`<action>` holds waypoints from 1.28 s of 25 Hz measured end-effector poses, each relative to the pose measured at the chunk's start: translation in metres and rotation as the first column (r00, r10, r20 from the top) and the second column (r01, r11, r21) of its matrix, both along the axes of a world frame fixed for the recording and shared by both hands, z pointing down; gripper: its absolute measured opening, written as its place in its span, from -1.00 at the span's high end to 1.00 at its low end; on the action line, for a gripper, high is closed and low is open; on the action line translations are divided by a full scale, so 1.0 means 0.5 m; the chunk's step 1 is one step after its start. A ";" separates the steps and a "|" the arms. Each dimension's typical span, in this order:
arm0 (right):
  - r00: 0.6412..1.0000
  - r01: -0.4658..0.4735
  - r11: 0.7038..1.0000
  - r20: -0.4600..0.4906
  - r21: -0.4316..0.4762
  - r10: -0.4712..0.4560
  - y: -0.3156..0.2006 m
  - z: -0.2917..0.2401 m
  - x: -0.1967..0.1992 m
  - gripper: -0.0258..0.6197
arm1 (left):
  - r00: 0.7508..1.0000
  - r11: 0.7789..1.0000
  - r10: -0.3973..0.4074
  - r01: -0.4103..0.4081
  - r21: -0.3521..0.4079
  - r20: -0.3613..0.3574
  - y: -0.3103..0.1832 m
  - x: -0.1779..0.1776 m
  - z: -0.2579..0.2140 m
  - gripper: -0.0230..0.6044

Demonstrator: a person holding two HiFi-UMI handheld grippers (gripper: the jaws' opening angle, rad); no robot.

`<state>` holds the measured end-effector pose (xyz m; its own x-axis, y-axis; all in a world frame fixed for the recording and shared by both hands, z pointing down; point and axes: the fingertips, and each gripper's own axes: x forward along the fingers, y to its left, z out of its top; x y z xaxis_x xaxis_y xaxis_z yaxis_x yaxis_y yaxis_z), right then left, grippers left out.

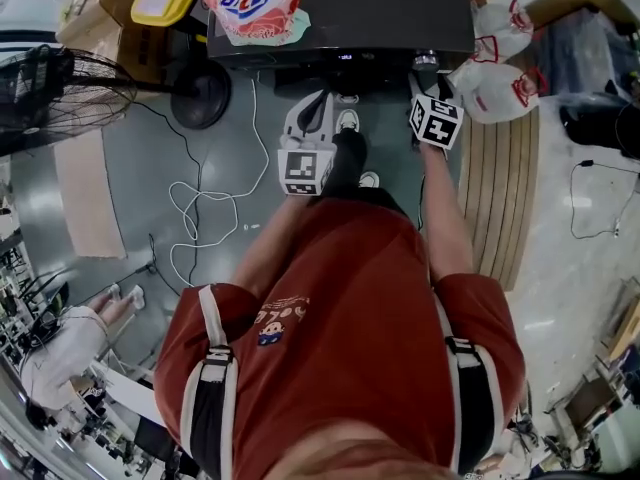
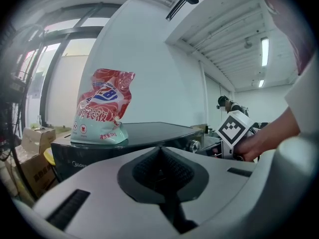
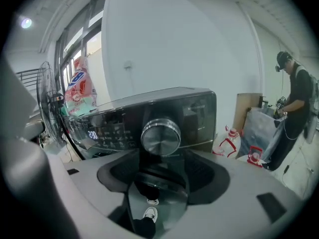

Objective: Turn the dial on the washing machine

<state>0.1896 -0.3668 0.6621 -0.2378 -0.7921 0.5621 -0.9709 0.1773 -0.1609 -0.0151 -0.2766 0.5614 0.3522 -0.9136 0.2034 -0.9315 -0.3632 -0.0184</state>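
Dial (image 3: 160, 137) faces spread right tongs (image 3: 160, 176); left tongs (image 2: 162, 169) pressed together; detergent bag (image 2: 102, 106) atop washer (image 2: 149, 131).

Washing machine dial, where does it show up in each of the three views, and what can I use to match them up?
Head view: the dial sits near the top, right of middle, on the front edge of the washing machine.
Left gripper view: small, right of middle, on the front panel.
Right gripper view: large, in the middle, just beyond the jaws.
Shared landmark: the detergent bag on the machine's top, left of the dial in every view.
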 end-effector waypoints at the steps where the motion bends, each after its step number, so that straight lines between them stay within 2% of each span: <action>1: 1.000 -0.001 1.000 0.005 -0.007 0.001 0.012 0.006 0.000 0.02 | 1.000 1.000 -0.004 0.004 -0.003 0.002 0.004 -0.003 0.000 0.90; 9: 0.999 0.048 0.997 0.008 -0.056 -0.048 0.130 0.024 -0.005 0.02 | 0.999 0.998 -0.054 0.054 -0.042 0.005 0.037 -0.029 -0.015 0.90; 14: 0.997 0.077 0.996 0.002 -0.044 -0.077 0.158 -0.009 -0.010 0.02 | 0.997 0.996 -0.083 0.083 -0.024 0.009 0.046 -0.064 -0.048 0.90; 19: 0.995 0.097 0.995 0.000 0.020 -0.097 0.156 -0.091 -0.064 0.02 | 0.996 0.995 -0.093 0.093 -0.025 0.010 0.054 -0.129 -0.099 0.90; 24: 0.992 0.121 0.988 0.011 0.099 -0.122 0.151 -0.206 -0.150 0.02 | 0.990 0.991 -0.134 0.133 -0.013 -0.041 0.051 -0.227 -0.185 0.90; 26: 0.991 0.128 0.981 0.031 0.142 -0.134 0.143 -0.266 -0.186 0.02 | 0.988 0.989 -0.145 0.146 0.014 -0.058 0.046 -0.265 -0.227 0.90; 32: 0.991 0.119 0.950 0.031 0.290 -0.134 0.120 -0.431 -0.246 0.04 | 0.985 0.977 -0.166 0.171 0.124 -0.051 0.034 -0.367 -0.339 0.90</action>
